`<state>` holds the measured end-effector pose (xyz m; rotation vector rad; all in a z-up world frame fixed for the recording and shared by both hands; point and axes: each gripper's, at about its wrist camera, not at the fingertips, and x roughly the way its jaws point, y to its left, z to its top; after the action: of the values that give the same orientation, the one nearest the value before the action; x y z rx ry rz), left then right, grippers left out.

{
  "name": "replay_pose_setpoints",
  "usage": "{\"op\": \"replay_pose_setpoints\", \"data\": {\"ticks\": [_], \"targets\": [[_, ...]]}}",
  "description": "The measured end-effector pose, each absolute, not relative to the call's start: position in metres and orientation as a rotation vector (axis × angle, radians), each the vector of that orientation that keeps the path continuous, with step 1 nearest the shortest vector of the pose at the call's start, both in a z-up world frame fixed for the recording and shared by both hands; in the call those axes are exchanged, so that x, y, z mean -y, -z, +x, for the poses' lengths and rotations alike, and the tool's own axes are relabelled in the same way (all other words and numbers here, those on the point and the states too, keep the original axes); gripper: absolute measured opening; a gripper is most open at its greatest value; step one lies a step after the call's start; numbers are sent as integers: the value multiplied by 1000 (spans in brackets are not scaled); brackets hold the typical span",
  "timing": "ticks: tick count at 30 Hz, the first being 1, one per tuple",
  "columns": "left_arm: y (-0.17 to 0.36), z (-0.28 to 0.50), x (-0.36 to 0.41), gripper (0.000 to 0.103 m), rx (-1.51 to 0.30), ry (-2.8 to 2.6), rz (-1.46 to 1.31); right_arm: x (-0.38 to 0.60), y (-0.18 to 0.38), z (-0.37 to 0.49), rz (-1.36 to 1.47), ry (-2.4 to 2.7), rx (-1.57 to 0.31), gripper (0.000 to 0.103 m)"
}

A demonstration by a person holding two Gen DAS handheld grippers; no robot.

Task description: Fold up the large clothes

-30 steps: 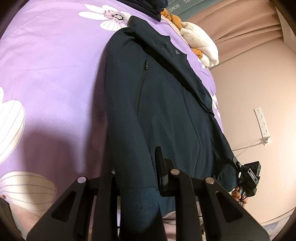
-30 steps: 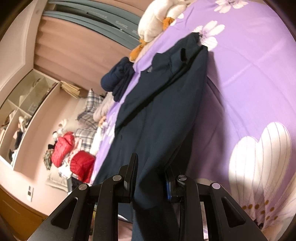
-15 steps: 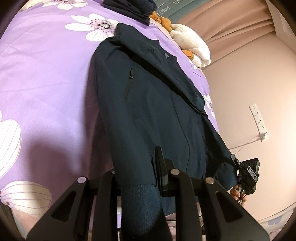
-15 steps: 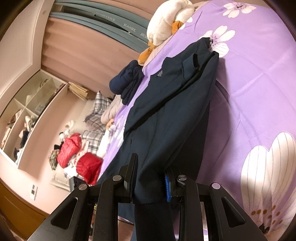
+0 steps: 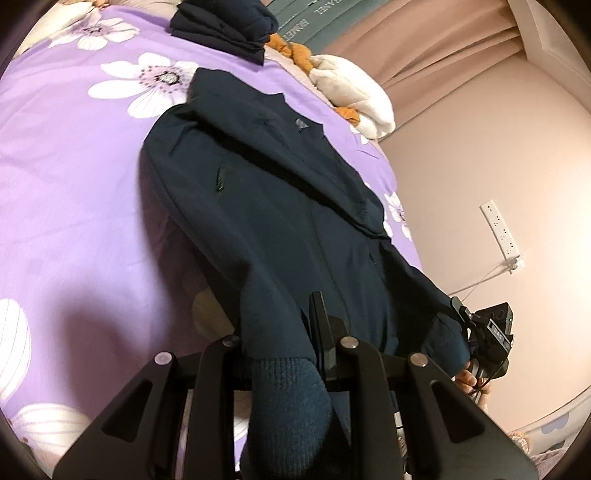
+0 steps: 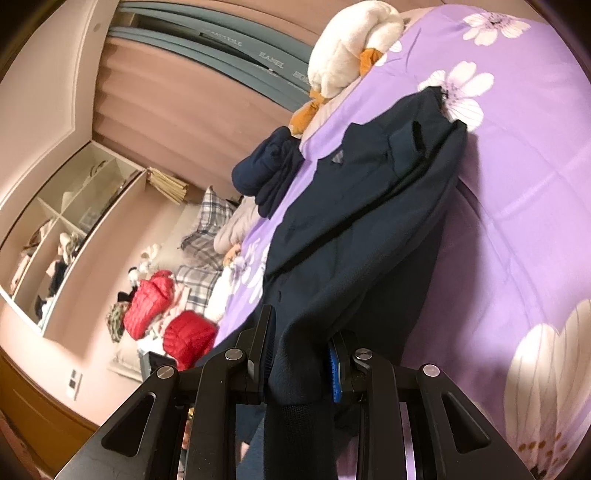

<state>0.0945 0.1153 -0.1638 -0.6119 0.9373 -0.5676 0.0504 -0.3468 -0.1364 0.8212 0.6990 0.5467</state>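
A dark navy jacket [image 5: 280,206] lies lengthwise on the purple flowered bedspread [image 5: 66,177], collar at the far end. Its near hem is raised off the bed. My left gripper [image 5: 275,332] is shut on one ribbed hem corner. In the right wrist view the same jacket [image 6: 362,229] stretches away, and my right gripper [image 6: 301,343] is shut on the other hem corner. The right gripper [image 5: 480,332] and a hand also show at the lower right of the left wrist view. The underside of the lifted cloth is hidden.
A folded dark garment [image 5: 225,26] and a white and orange plush toy [image 5: 354,92] lie at the bed's far end. A wall with a power strip [image 5: 500,232] runs along one side. Beyond the other side are red jackets [image 6: 155,302], plaid pillows and shelves [image 6: 62,236].
Both grippers have risen with the hem, lifting more of the jacket's lower part off the bed. The far end of the bed has come further into view.
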Motion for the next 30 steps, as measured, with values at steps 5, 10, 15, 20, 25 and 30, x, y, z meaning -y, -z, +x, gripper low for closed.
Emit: {"op": "replay_pose_setpoints", "data": {"ticks": [5, 10, 15, 20, 25, 30], "targets": [[154, 106, -116, 17, -915, 583, -609, 349, 127, 59, 829, -546, -664, 28], [143, 119, -118, 17, -891, 595, -608, 352, 119, 67, 832, -549, -631, 25], [137, 130, -114, 17, -881, 598, -603, 353, 124, 81, 843, -529, -644, 22], [131, 137, -114, 17, -867, 600, -599, 358, 127, 84, 857, -515, -648, 20], [134, 144, -109, 13, -887, 590, -593, 365, 126, 85, 848, -494, -666, 19], [136, 146, -107, 12, -901, 602, -611, 371, 132, 81, 901, -515, -651, 19]]}}
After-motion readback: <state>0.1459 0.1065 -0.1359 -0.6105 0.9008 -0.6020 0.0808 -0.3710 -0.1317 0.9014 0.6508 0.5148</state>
